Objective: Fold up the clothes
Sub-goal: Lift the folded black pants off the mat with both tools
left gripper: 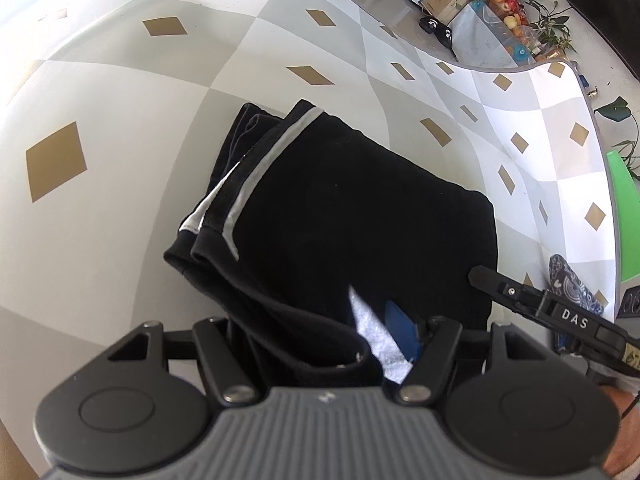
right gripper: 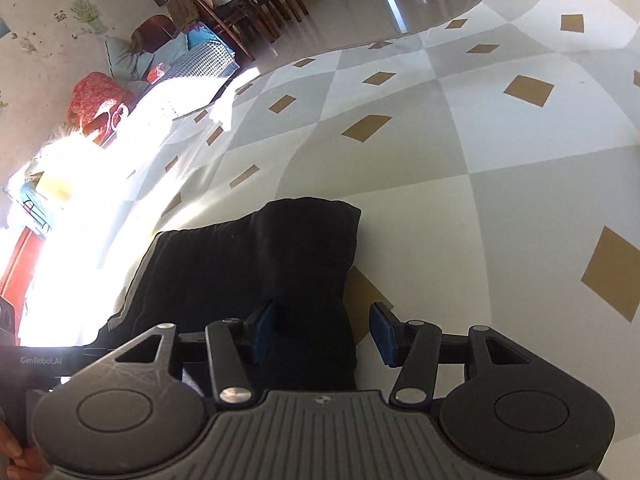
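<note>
Black shorts (left gripper: 340, 208) lie folded on the checked mat (left gripper: 120, 80). Right gripper (right gripper: 324, 334) is spread, w/ cloth loose between the pads; left gripper (left gripper: 320, 340) can't tell (cloth hides it). Fold could spring open if snagged.

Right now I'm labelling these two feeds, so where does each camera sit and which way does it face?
Left wrist: on the left gripper, angled down at the folded black garment on the checked mat; the right gripper's finger enters at the right.
Right wrist: on the right gripper, angled down at the garment's other end, its jaws apart astride the cloth; a hand shows at the lower left.
Shared: the garment and mat.
</note>
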Demonstrator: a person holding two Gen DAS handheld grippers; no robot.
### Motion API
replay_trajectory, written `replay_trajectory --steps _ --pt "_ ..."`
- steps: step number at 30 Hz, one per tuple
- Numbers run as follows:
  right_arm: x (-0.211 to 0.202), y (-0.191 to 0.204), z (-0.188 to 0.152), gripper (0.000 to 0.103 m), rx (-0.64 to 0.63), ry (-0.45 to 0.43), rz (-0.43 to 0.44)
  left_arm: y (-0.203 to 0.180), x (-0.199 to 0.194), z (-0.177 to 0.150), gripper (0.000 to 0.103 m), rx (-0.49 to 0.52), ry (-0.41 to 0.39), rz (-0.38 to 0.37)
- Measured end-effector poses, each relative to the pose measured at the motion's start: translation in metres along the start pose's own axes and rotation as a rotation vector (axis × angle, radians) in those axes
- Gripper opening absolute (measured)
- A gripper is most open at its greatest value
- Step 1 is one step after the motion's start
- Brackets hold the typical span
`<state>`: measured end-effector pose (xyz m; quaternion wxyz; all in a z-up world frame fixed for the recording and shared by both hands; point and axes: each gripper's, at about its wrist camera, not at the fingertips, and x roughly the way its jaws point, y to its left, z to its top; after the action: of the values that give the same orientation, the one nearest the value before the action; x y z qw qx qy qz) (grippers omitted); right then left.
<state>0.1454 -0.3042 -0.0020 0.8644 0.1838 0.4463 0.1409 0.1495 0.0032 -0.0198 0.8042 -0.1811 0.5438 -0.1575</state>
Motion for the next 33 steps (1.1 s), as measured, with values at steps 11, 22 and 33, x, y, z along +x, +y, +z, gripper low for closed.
replay_trajectory --steps 11,22,33 --pt "0.02 0.021 -0.004 0.048 -0.104 -0.054 0.005 -0.016 -0.006 -0.012 0.042 0.125 -0.043 0.12" --pt "0.012 0.058 -0.011 0.021 -0.276 -0.089 -0.092 -0.04 -0.012 -0.017 0.018 0.237 -0.099 0.21" --pt "-0.014 0.095 -0.019 0.02 -0.466 -0.185 -0.152 -0.062 -0.033 -0.023 0.018 0.311 -0.186 0.305"
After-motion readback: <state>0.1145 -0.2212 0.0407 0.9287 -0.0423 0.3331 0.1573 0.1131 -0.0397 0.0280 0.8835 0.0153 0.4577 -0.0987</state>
